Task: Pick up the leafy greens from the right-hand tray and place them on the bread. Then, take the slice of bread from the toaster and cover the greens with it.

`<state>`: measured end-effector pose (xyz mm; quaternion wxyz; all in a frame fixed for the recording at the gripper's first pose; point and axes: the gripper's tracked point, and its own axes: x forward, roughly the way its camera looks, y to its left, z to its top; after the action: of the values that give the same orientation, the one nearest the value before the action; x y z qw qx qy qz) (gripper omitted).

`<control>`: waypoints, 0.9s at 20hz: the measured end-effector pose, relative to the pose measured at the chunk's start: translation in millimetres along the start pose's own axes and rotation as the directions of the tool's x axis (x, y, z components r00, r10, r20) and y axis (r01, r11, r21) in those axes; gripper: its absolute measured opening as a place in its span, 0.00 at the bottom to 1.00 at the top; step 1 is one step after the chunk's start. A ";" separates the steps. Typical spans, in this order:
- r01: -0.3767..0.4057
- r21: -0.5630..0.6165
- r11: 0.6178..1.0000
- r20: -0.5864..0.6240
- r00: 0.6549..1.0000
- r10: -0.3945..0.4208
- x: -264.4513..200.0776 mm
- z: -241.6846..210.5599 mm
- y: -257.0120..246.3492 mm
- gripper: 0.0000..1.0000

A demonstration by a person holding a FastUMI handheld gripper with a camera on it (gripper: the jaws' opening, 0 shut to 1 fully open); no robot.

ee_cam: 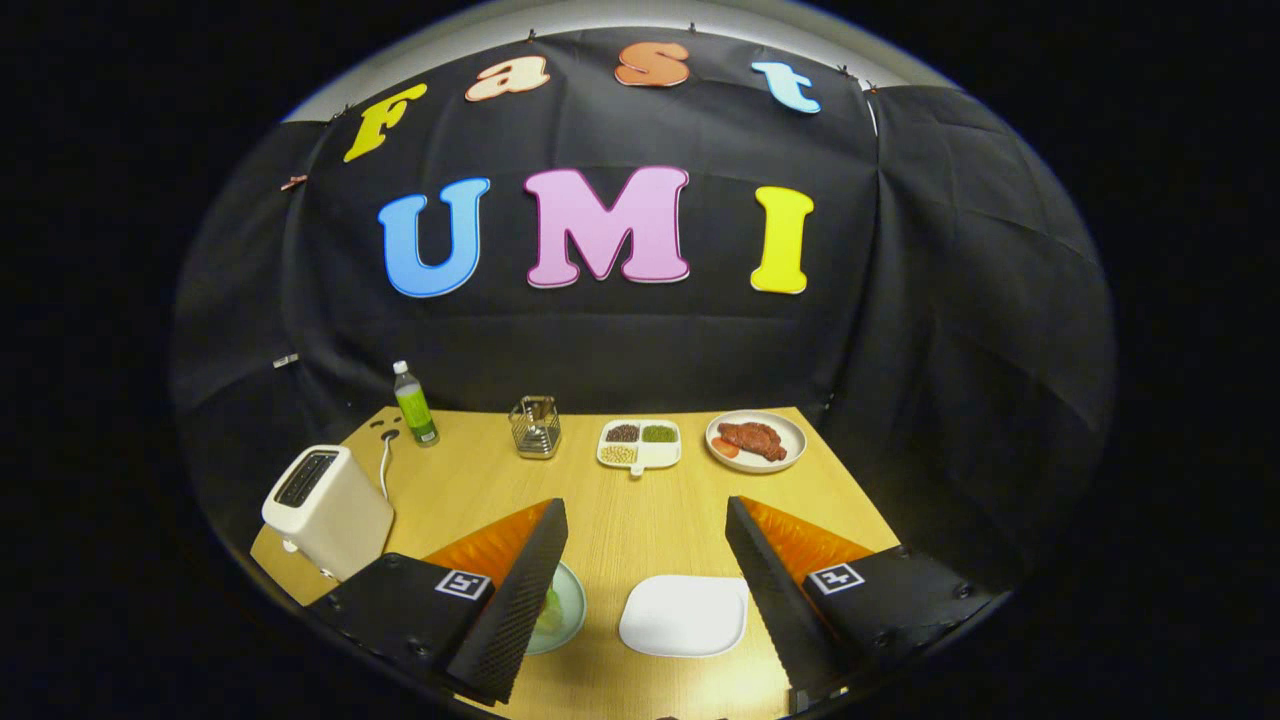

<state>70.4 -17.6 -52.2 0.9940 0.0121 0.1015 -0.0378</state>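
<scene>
My gripper (645, 505) is open and held above the near side of the wooden table (620, 500), with nothing between its fingers. Below the gap, just ahead of the fingers' bases, lies a white square plate (683, 615) with a bare top. A pale green round plate (570, 605) sits beside it, mostly hidden behind my left finger (520, 590). A bit of light green leaf (551, 606) shows on it at the finger's edge. The cream toaster (325, 510) stands left of my left finger; its top slot looks dark.
Along the table's far edge stand a green bottle (413, 403), a metal wire holder (535, 427), a white divided dish of beans (640, 444) and a round plate with meat (755, 440). The toaster's white cord (384, 465) runs back to a table hole.
</scene>
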 end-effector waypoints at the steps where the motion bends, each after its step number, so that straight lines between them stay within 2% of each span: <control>1: 0.002 0.000 1.000 0.034 0.999 -0.002 -10.0 9.9 -5.5 0.99; 9: -0.041 -0.052 0.998 0.237 0.970 0.052 -84.1 73.1 -24.2 0.98; 13: -0.105 -0.038 0.994 0.241 0.964 0.111 -107.6 72.5 -29.9 0.98; 18: -0.078 -0.043 0.996 0.215 0.973 0.086 -106.0 65.1 -42.5 0.98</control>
<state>-23.4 -54.3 32.4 1.0000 -0.0047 -0.0075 0.0039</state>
